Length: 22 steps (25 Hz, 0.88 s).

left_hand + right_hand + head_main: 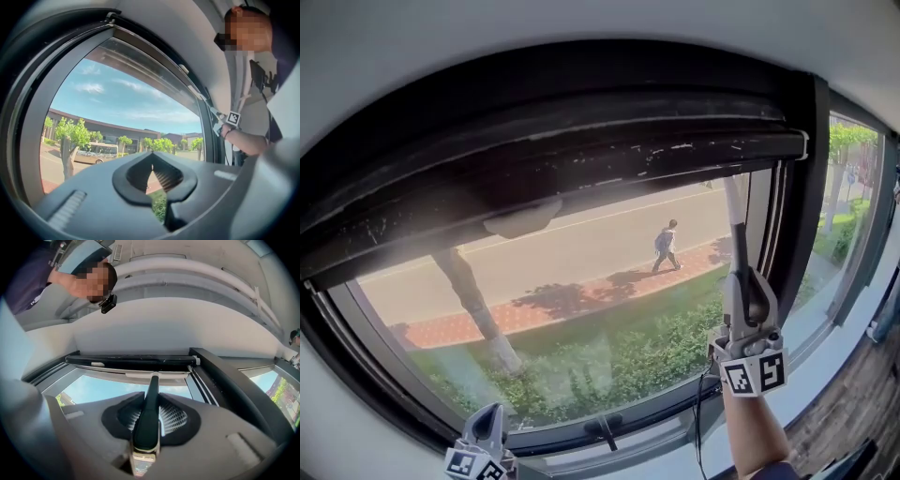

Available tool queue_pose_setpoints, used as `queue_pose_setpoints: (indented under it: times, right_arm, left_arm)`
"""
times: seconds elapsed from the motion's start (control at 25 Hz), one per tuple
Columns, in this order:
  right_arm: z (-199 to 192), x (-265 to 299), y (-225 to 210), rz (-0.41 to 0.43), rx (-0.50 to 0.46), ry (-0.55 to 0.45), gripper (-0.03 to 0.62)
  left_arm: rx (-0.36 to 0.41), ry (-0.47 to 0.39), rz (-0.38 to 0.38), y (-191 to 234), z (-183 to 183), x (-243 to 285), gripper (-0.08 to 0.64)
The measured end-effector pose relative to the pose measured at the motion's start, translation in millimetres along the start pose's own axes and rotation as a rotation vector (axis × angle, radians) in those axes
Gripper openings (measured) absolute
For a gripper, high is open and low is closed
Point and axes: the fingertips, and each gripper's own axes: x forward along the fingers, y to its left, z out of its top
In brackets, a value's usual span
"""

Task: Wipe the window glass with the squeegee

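Pinching squeegee (149, 404) by handle: right gripper (742, 298) jaws clamped on it, blade up at top edge of window glass (581, 281), right side. Left gripper (487, 424) jaws pressed together, empty, below glass bottom edge. Judgement: tool light, handle stiff and slick, rubber blade soft. Grip mid-handle, firm.

A big window (609, 281) with a dark frame (802, 216) sits in a white wall (403, 42). Outside the window, sun shines on a road (572, 246), a red path (525, 317), bushes (623, 361) and a tree (476, 305). Wooden floor (855, 398) lies right of the window.
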Motion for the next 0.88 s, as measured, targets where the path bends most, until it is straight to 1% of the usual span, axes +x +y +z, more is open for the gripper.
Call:
queue_pose_setpoints:
  times: [0.16,0.24,0.48,0.88]
  right_arm:
    - [1,10,1,-0.007,0.008,0.015,0.100]
    - [1,13,0,-0.009,0.012,0.032,0.101]
    - [-2,14,4,-0.013,0.018,0.082,0.100]
    - [-10,-10,9,-0.031,0.021,0.148,0.101]
  left_arm:
    - [0.038,-0.019,-0.034,6,22,3,0.005]
    - [0.053,-0.016,-0.045,10,26,2,0.005]
    - [0.059,0.010,-0.053,21,23,-8,0.005]
    - [0.058,0.040,-0.077,16,15,-17,0.005]
